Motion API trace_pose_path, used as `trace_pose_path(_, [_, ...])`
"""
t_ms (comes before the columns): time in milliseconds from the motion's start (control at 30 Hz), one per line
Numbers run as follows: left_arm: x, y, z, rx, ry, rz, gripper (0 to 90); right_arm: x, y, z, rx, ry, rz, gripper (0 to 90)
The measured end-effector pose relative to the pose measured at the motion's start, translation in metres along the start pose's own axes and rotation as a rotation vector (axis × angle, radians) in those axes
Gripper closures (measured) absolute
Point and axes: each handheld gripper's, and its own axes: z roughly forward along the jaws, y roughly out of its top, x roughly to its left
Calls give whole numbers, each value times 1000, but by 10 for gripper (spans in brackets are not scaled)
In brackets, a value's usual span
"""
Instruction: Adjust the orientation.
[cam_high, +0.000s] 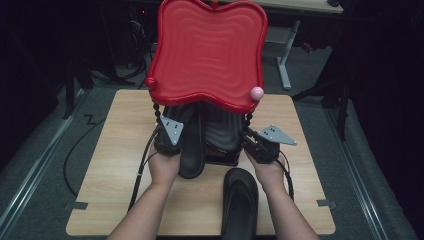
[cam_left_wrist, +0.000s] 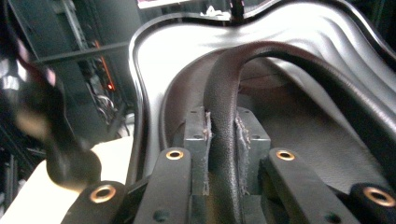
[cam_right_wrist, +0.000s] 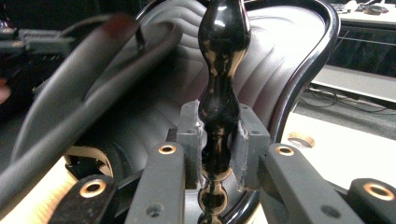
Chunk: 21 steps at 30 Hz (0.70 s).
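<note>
My left gripper (cam_left_wrist: 223, 154) is pinched on the strap of a black slipper (cam_high: 192, 150), which lies toe-forward at the centre of the surface (cam_high: 115, 165), half inside a black tiered stand (cam_high: 220, 132). My right gripper (cam_right_wrist: 218, 149) is clamped on a glossy beaded post (cam_right_wrist: 218, 79) of that stand, at about 3 o'clock from the slipper. Above both, toward 12 o'clock, the stand's red tray (cam_high: 207, 50) rises on its posts, with a pink ball (cam_high: 256, 93) at its near right corner. A second slipper (cam_high: 240, 200) lies at 6 o'clock, near the surface's front edge, untouched.

The slipper looks light and rubbery. The strap bends under my pads, so I expect the sole to sag and swing if I lift by the strap alone. Still, the strap is the best hold: it is narrow enough to fit between the pads and grippy rather than slick.

The post is the opposite, hard, shiny and rounded. It could slip or turn in my grip, so holding at a narrow waist between two beads, as I do now, seems safest. The stand looks top-heavy with that wide tray and may tip if I pull the slipper sharply.
</note>
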Motion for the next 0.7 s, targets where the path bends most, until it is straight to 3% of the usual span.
trace_pose_path(233, [-11,5,28,-46,19,6,791,-1,0,1,-3,7,-1,753])
trace_pose_path(367, [-13,-2,36,-22,33,19,789,-2,0,0,4,16,11,740])
trace_pose_path(467, [-14,-8,35,-12,25,40,786,-3,-1,-4,40,20,60,540])
trace_pose_path(567, [-12,-7,34,-12,29,27,785,4,-16,-23,54,-47,85,430])
trace_pose_path(667, [-12,-7,34,-13,26,30,784,16,-31,-47,13,-98,56,462])
trace_pose_path(700, [-12,-8,34,-14,25,29,783,21,-35,-53,0,-95,42,484])
